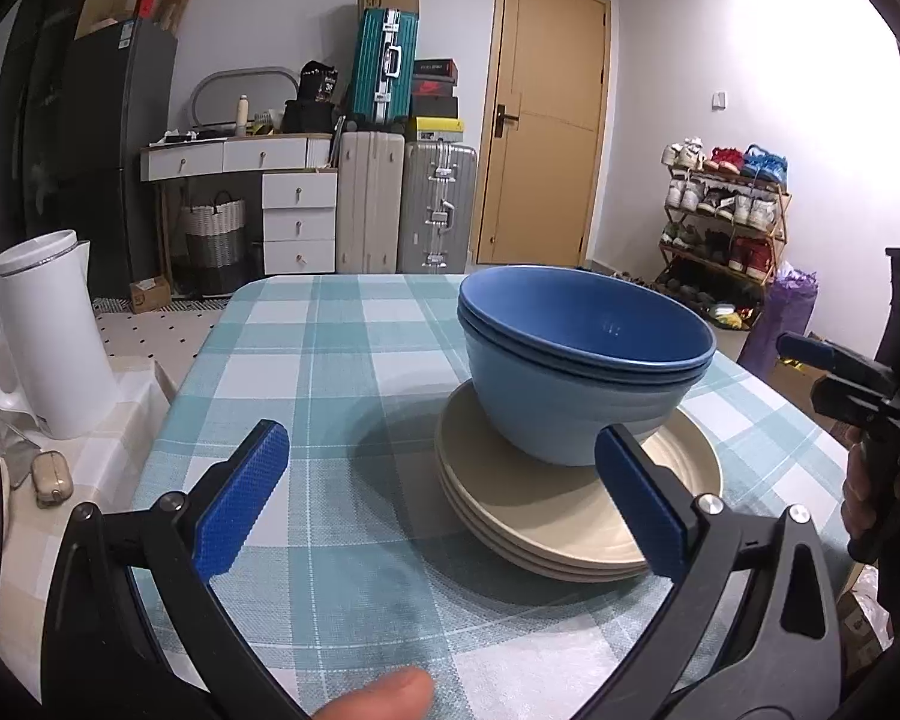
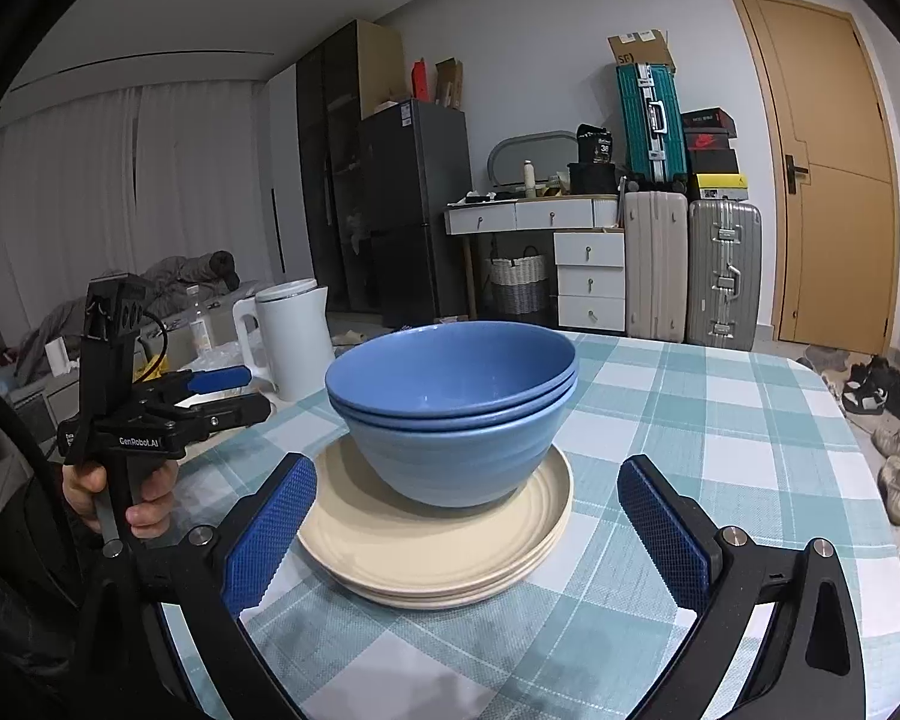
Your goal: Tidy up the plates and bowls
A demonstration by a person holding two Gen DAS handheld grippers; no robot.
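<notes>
We hold the left gripper (image 1: 441, 492) and right gripper (image 2: 465, 525) spread and empty, since the bowls (image 2: 450, 414) already nest on the stacked plates (image 2: 438, 546) on the worktop (image 2: 720, 450).

Bowls (image 2: 450, 414): blue, stacked shades
Plates (image 2: 438, 546): cream
Desk (image 2: 720, 450) cloth: teal-and-white check
Hand-held gripper pads (image 2: 270, 534): blue, knurled
Kettle (image 1: 48, 336): white
Door (image 1: 540, 138): tan

Nested bowls (image 2: 450, 414) sit on a stack of plates (image 2: 438, 546) at the middle of the surface (image 2: 720, 450). A kettle (image 2: 291, 339) stands off the surface at ten o'clock. Suitcases (image 2: 690, 270) and a door (image 2: 834, 180) stand behind, at one o'clock.
</notes>
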